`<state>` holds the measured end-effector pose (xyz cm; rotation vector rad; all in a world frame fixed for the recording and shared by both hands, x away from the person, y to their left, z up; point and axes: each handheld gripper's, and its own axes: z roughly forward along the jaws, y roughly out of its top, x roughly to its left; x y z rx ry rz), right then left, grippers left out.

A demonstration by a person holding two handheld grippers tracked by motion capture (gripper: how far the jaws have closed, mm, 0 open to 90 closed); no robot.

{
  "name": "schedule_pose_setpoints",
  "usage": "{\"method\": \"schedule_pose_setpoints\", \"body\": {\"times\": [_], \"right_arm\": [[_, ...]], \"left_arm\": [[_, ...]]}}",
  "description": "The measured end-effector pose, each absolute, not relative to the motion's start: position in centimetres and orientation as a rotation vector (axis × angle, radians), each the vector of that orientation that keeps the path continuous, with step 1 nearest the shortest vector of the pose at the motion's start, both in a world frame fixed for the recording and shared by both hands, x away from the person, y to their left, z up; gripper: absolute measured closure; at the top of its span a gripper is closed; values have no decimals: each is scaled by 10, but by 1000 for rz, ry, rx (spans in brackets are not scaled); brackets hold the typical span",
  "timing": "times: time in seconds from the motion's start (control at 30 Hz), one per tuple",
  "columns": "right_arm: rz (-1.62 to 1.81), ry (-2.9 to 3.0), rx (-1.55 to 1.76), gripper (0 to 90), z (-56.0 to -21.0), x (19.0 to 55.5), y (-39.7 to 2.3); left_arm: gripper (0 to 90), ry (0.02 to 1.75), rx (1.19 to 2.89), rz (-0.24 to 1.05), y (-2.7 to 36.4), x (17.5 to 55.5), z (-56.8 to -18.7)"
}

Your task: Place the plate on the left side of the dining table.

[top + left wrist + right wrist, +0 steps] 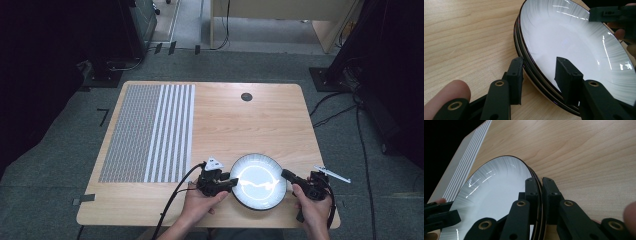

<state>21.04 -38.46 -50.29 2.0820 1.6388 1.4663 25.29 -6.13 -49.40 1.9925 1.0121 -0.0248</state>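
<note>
A small stack of white plates with dark rims (256, 172) lies near the table's front edge. My left gripper (231, 184) is at the stack's left side. In the left gripper view it (541, 81) stands open, one jaw outside the rims and one over the top plate's white face (574, 45), with gaps on both sides. My right gripper (286, 175) holds the stack's right side. In the right gripper view it (540, 192) is shut on the rims, its jaws pressed to both sides of the plates (496, 190).
A grey and white striped mat (150, 132) covers the table's left part. A small black round cap (246, 97) sits in the wood at the back. Bare wood (260, 125) lies beyond the plates. Cables run over the floor on the right.
</note>
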Motion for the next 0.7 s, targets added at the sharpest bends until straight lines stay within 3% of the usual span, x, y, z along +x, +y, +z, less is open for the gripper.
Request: {"method": "schedule_pose_setpoints", "body": {"times": [0.3,0.47,0.7], "right_arm": [[1584,1569,2167,837,-507,212,-393],[1326,1723,2008,854,-492,211,-378],[1241,1798,1948,817,-487,205,-376]], "left_arm": [[588,1014,1993,-24,-62,254,-494],[570,1010,1991,-32,-61,254,-494],[568,1016,1963,-24,-53,254,-492]]}}
